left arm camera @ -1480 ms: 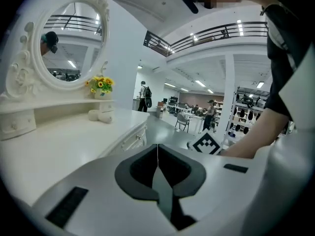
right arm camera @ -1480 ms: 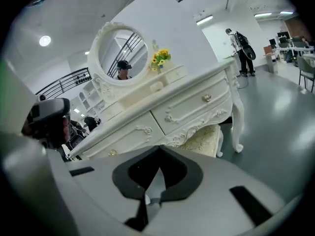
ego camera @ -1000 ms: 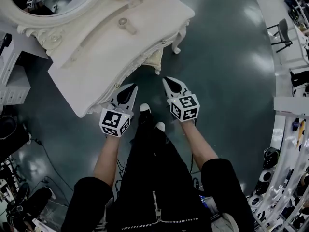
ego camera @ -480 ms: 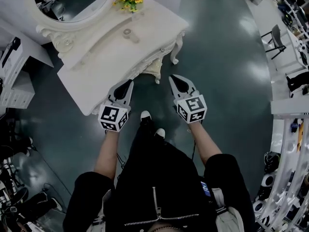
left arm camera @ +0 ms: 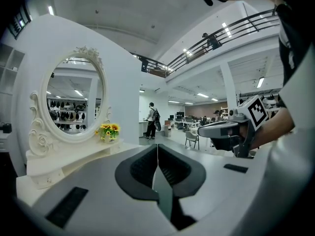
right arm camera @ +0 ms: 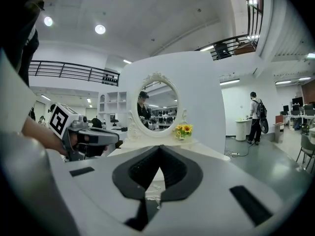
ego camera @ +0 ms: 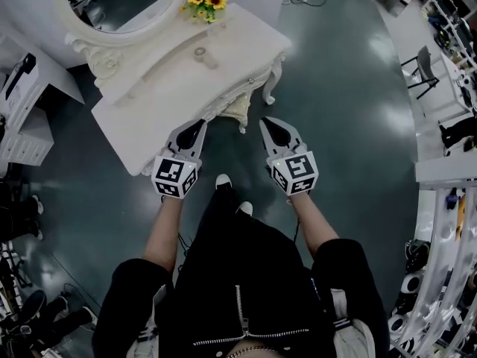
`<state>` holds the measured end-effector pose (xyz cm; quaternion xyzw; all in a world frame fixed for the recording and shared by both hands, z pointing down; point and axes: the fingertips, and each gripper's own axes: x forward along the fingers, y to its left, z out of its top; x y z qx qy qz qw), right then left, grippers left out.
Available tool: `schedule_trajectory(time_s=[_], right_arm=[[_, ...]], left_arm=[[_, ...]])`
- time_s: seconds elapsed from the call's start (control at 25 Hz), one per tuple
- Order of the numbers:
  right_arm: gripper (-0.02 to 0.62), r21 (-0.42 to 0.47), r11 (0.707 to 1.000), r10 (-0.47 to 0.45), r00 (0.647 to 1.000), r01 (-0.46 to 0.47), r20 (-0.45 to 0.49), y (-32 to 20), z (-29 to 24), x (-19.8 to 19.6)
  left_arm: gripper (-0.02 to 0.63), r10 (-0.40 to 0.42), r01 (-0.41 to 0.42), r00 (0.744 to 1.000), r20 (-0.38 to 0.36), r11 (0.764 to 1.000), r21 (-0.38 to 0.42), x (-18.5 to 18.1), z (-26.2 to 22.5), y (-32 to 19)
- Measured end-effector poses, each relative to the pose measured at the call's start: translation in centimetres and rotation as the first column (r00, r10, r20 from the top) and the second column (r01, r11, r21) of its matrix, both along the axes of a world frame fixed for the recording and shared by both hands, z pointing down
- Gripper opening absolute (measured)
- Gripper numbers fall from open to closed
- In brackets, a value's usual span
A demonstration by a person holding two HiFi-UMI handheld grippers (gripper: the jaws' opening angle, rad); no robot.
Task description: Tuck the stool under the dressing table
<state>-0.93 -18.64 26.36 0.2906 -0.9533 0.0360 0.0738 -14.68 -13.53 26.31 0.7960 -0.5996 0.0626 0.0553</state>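
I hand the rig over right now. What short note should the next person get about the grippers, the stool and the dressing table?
Left gripper: shut, empty, near the front edge of the dressing table.
Right gripper: shut, empty, beside it over the floor.
Stool: under the table; only a cream part of it shows.
Done: the stool looks tucked in.
Left: probably nothing; perhaps check that it sits fully under.
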Motion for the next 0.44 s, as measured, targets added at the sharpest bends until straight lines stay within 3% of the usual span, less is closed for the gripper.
schedule_trajectory(time_s=[0.44], right_arm=[[0.002, 0.015, 1.0, 0.008, 1.0, -0.008, -0.001, 4.1, -2.1, 2.2]], left_arm=[[0.021, -0.002, 0.002, 1.0, 0.003, 1.0, 0.008, 1.9, -1.8, 4.4]])
